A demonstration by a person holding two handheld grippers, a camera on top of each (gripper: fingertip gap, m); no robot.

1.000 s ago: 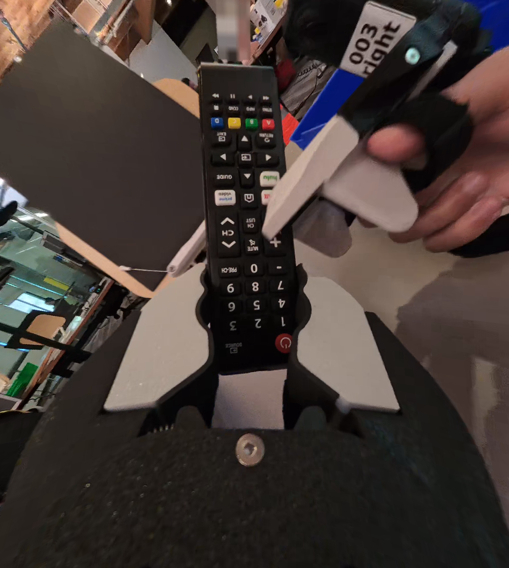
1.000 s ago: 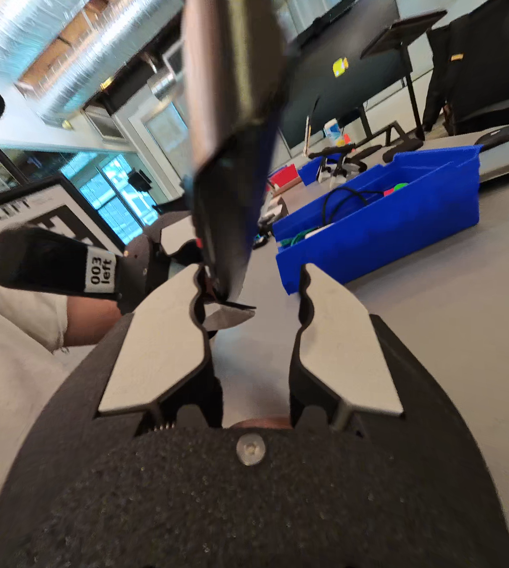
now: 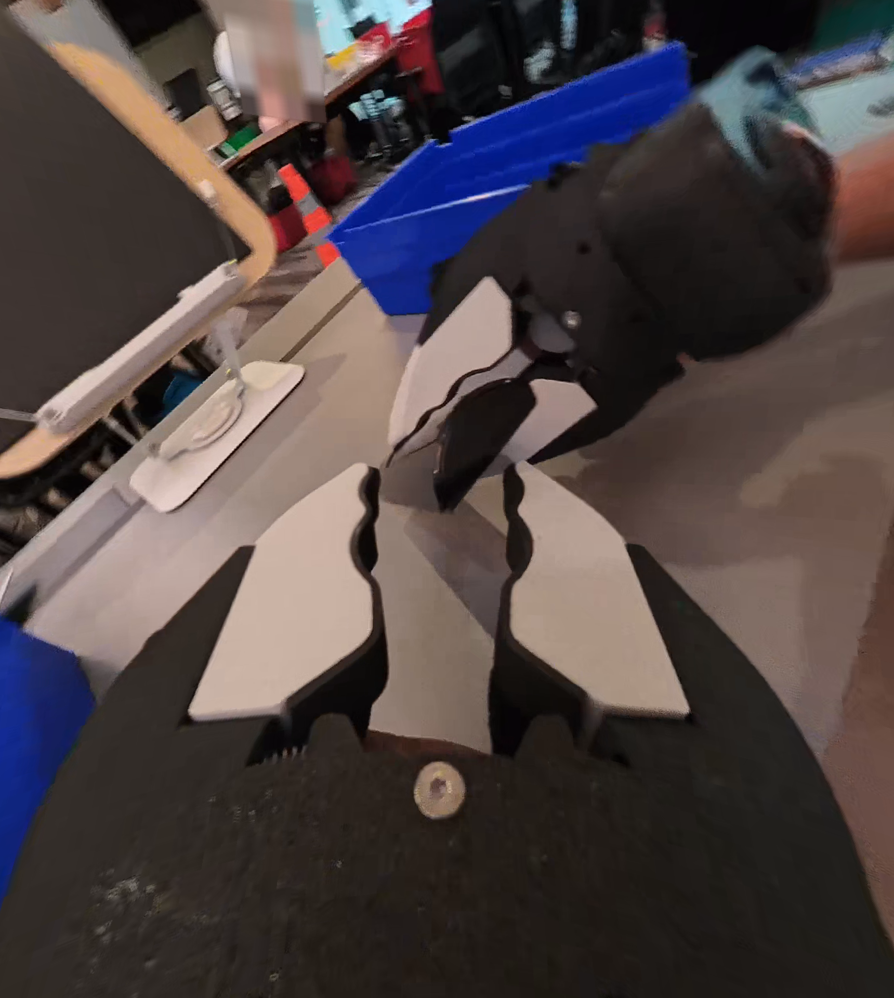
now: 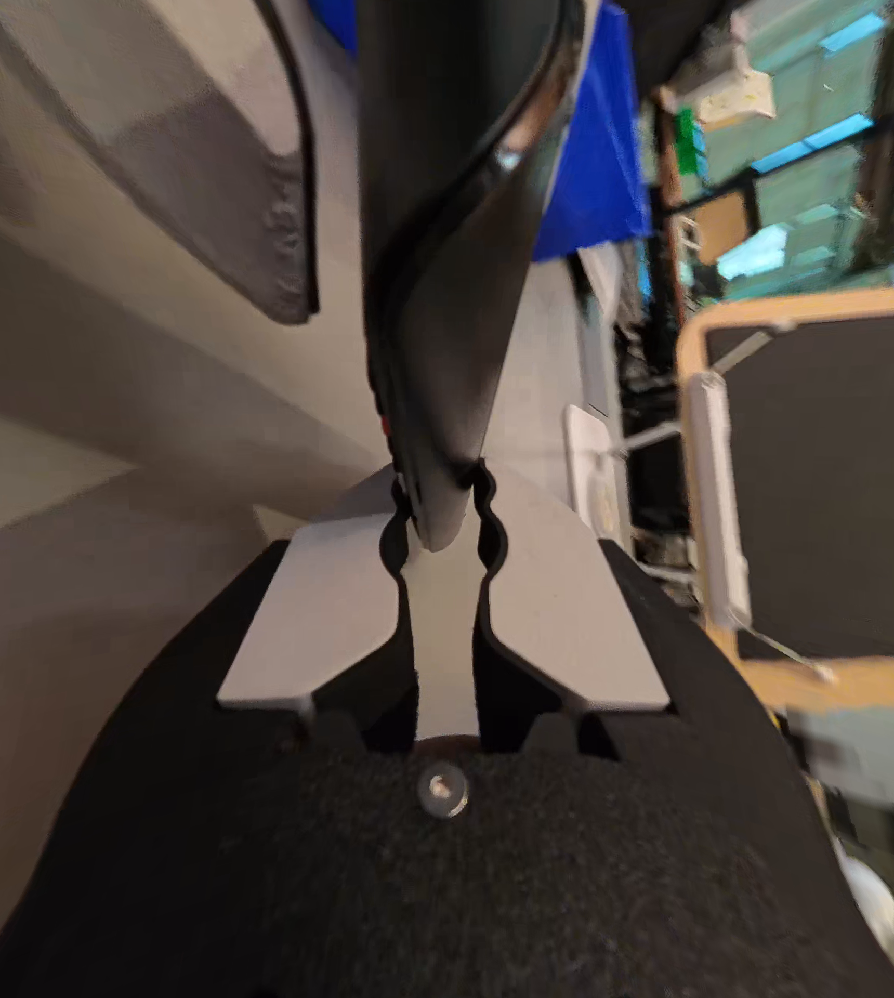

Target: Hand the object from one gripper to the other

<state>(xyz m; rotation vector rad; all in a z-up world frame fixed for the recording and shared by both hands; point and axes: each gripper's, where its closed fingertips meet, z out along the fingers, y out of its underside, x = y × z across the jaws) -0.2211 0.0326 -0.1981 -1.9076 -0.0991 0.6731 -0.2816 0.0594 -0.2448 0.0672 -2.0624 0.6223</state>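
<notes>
The black remote (image 3: 488, 426) is clamped between the white fingers of my right gripper (image 3: 461, 456), which points down at the grey table (image 3: 704, 540), just ahead of my left gripper. The remote's lower tip is close to the tabletop. My left gripper (image 3: 439, 472) is open and empty, its jaws apart just short of the remote's tip. In the right wrist view, my right gripper (image 4: 439, 475) is shut on one end of the remote (image 4: 445, 378), which stretches away from the camera. A hand (image 3: 893, 205) holds the right gripper.
A blue bin (image 3: 515, 178) stands on the table behind the right gripper. A black board with a wooden frame (image 3: 83, 216) leans on a white stand (image 3: 218, 426) at the left. Another blue bin (image 3: 2, 756) is at the near left. Clutter fills the room beyond. Spacing between my two grippers at the tips: around 8 cm.
My left gripper has let go of the remote and opened. My right gripper has shut on the remote and carried it away, turning it down toward the table.
</notes>
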